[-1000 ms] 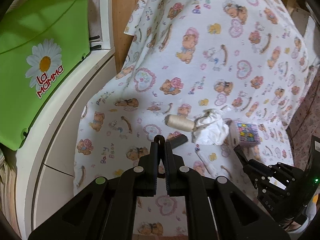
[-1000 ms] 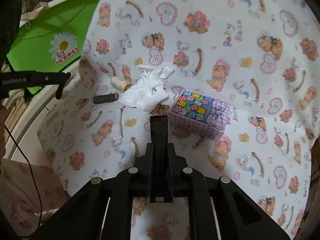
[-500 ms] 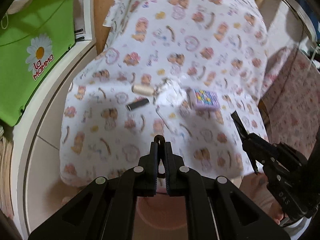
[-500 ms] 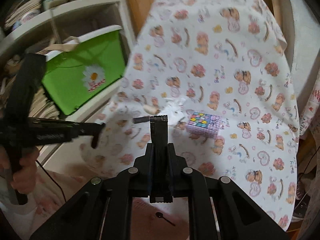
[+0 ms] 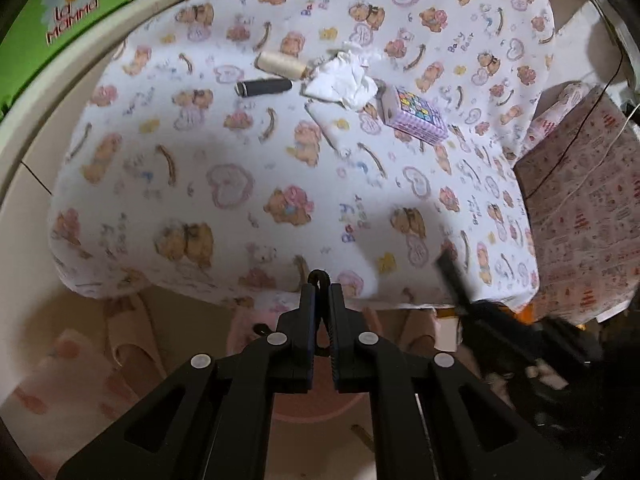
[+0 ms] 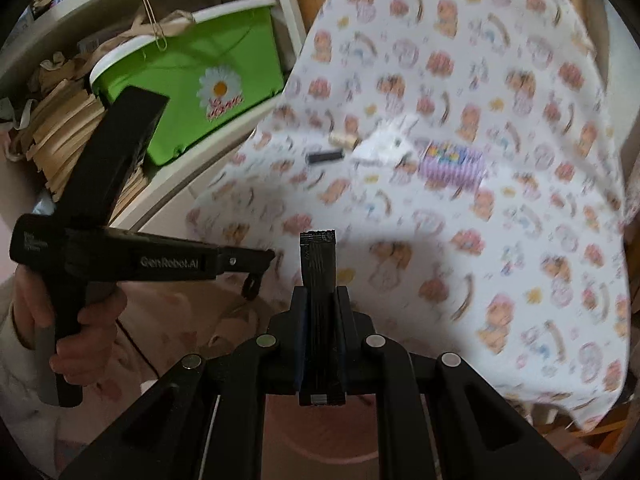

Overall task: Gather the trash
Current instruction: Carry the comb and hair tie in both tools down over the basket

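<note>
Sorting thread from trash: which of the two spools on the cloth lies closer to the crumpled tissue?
The cream spool: one end sits right beside the crumpled tissue. The black spool lies nearer the camera, with bare cloth between it and the tissue.

Two spools, one tissue, one box

Left claw closed (nearly touching), right claw clamped shut

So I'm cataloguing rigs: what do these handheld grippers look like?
Both are matte black plastic. The right gripper has silver round pivots on angular linkage arms. The left gripper, seen side-on, has a pistol handle and white "GenRobot.AI" lettering, held by a bare hand with a pale sleeve.
</note>
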`<action>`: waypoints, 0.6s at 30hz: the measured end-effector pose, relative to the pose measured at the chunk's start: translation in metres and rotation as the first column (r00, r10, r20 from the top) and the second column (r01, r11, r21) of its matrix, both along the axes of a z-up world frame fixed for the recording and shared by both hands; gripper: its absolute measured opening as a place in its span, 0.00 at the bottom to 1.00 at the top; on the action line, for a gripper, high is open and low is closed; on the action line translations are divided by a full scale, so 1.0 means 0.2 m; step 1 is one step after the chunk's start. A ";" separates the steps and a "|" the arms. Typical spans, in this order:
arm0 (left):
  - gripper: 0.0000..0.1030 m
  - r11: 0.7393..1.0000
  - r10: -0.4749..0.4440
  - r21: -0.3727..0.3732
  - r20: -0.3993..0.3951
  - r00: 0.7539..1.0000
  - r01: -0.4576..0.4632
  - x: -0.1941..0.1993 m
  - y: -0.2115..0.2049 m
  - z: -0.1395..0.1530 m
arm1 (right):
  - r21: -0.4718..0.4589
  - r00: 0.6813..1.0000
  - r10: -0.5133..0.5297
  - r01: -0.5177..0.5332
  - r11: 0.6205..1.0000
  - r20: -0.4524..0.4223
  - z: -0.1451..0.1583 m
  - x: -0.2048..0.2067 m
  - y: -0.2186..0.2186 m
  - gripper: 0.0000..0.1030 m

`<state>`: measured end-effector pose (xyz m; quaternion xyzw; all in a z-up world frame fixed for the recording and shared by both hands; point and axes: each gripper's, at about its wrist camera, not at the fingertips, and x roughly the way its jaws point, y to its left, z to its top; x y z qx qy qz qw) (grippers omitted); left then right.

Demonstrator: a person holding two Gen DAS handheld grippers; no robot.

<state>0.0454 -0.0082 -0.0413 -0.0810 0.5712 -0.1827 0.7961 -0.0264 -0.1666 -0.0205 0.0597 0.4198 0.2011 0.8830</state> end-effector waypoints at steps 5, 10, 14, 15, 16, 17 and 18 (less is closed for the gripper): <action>0.06 0.999 -0.022 0.047 -0.023 0.999 0.023 -0.03 -0.03 -0.05 | 0.010 0.997 0.036 -0.036 0.999 -0.068 -0.10 0.01 0.03 0.13; 0.06 0.996 -0.028 0.088 -0.075 0.997 0.034 -0.04 -0.05 -0.16 | 0.010 0.986 0.032 -0.031 0.999 -0.163 -0.24 0.05 0.05 0.13; 0.06 0.992 -0.025 0.121 -0.105 0.994 0.037 -0.05 -0.06 -0.23 | -0.020 0.976 0.032 -0.037 0.999 -0.217 -0.33 0.05 0.08 0.14; 0.06 0.992 -0.024 0.124 -0.108 0.994 0.037 -0.05 -0.06 -0.24 | -0.015 0.973 0.037 -0.041 0.999 -0.227 -0.35 0.05 0.08 0.14; 0.06 0.992 -0.025 0.123 -0.114 0.993 0.039 -0.06 -0.05 -0.25 | -0.015 0.971 0.046 -0.051 0.999 -0.234 -0.36 0.04 0.09 0.14; 0.06 0.992 -0.028 0.120 -0.120 0.992 0.043 -0.07 -0.05 -0.26 | -0.028 0.970 0.049 -0.057 0.998 -0.239 -0.37 0.04 0.10 0.14; 0.06 0.992 -0.030 0.120 -0.124 0.992 0.045 -0.07 -0.05 -0.26 | -0.047 0.968 0.052 -0.065 0.997 -0.244 -0.39 0.04 0.12 0.14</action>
